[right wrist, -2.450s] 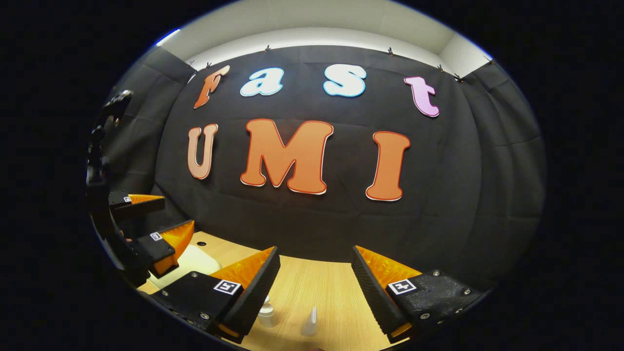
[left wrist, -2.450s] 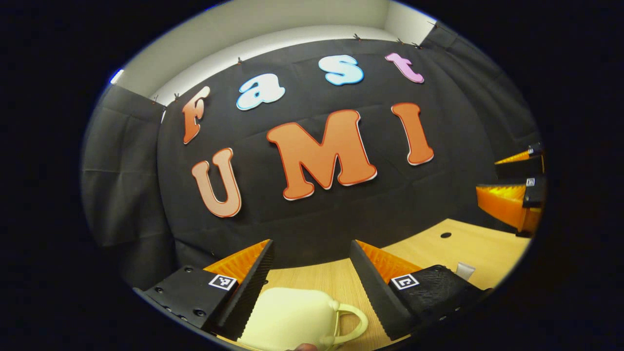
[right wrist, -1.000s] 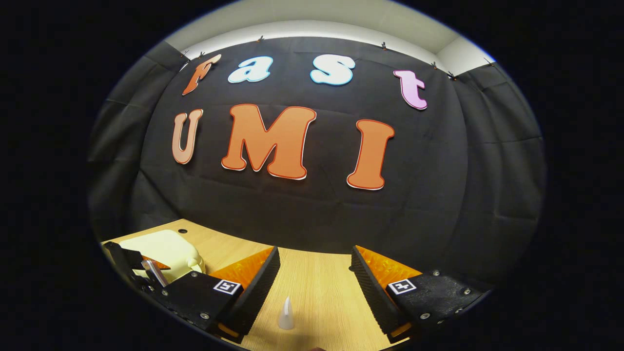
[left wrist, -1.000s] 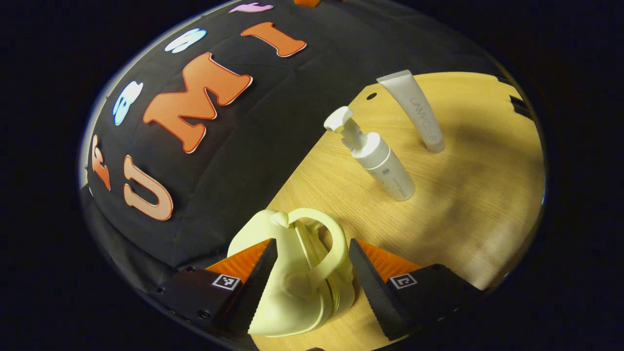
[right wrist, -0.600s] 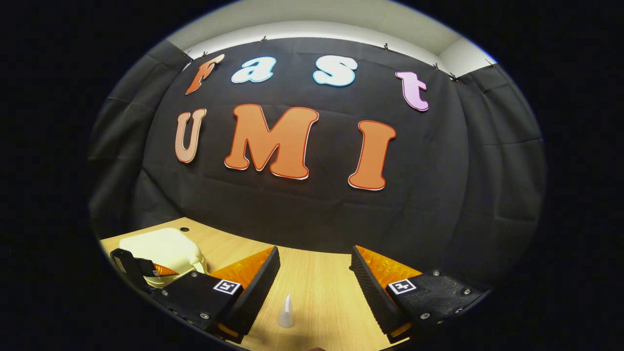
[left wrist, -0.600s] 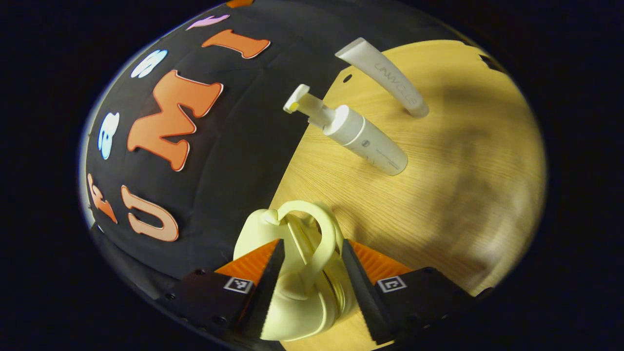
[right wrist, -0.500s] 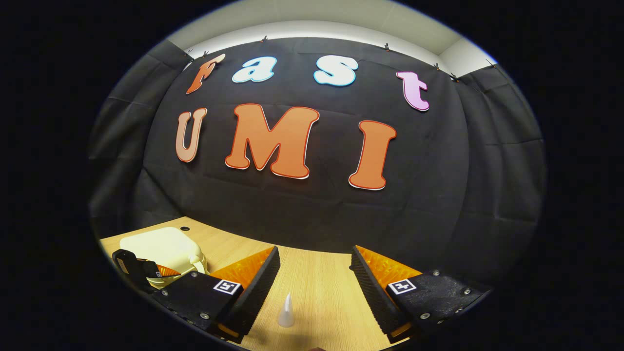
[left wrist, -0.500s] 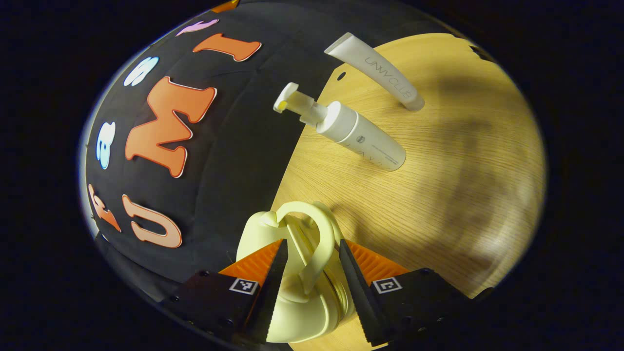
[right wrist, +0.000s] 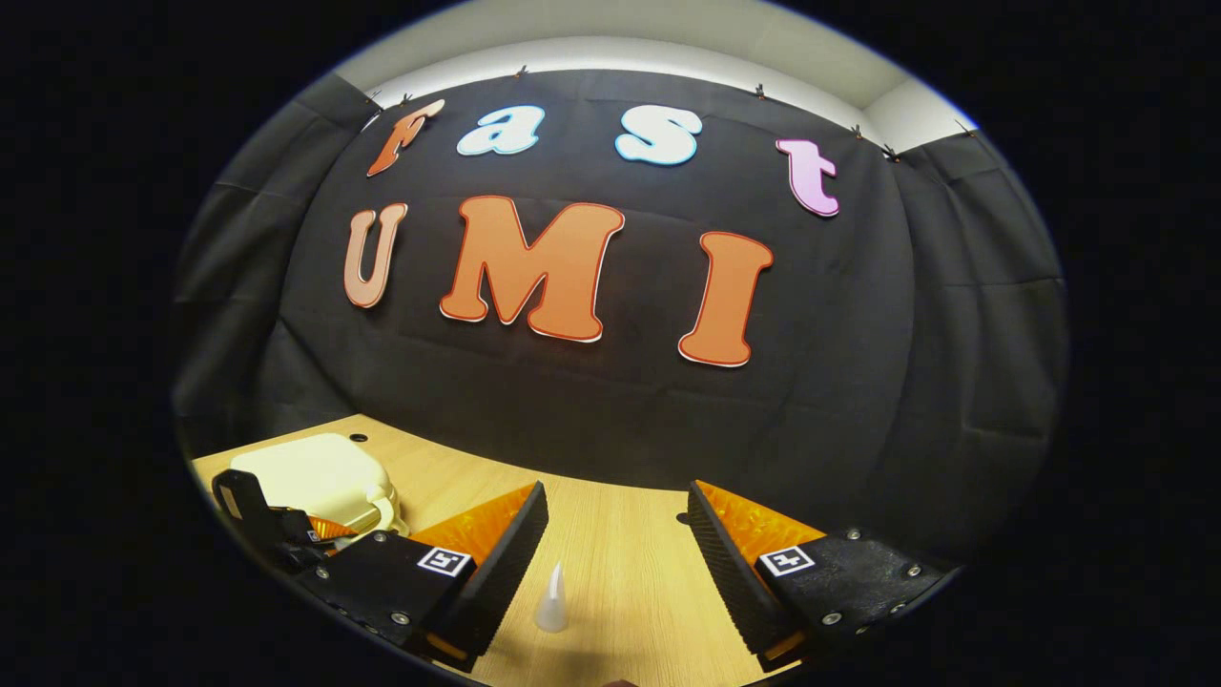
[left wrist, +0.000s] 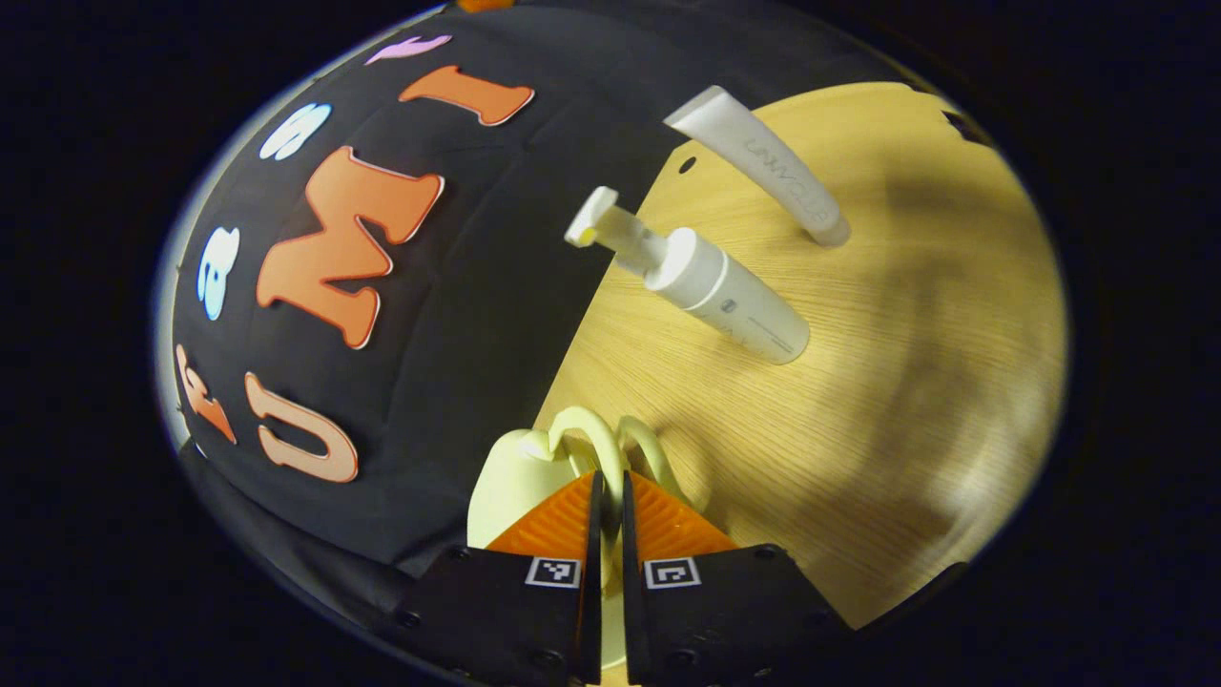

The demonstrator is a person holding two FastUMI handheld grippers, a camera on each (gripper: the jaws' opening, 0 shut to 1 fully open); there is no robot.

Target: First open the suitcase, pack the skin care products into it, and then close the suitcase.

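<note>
My left gripper (left wrist: 607,487), whose jaws stood apart around the handle 0.5 s ago, is now pinched tight on 1 of the 2 handle loops (left wrist: 584,431) of the pale suitcase (left wrist: 515,477), which lies shut on the table (left wrist: 858,429). That grip reads as ready to lift a half open. The pump bottle (left wrist: 711,291) and tube (left wrist: 773,172) stand out on the wood. My right gripper (right wrist: 615,549) hangs with jaws apart above the table, holding nothing.

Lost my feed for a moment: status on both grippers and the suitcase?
Left gripper shut on suitcase handle. Right gripper open, holding nothing. Suitcase not yet open; pump bottle and tube upright on table, unpacked.
</note>
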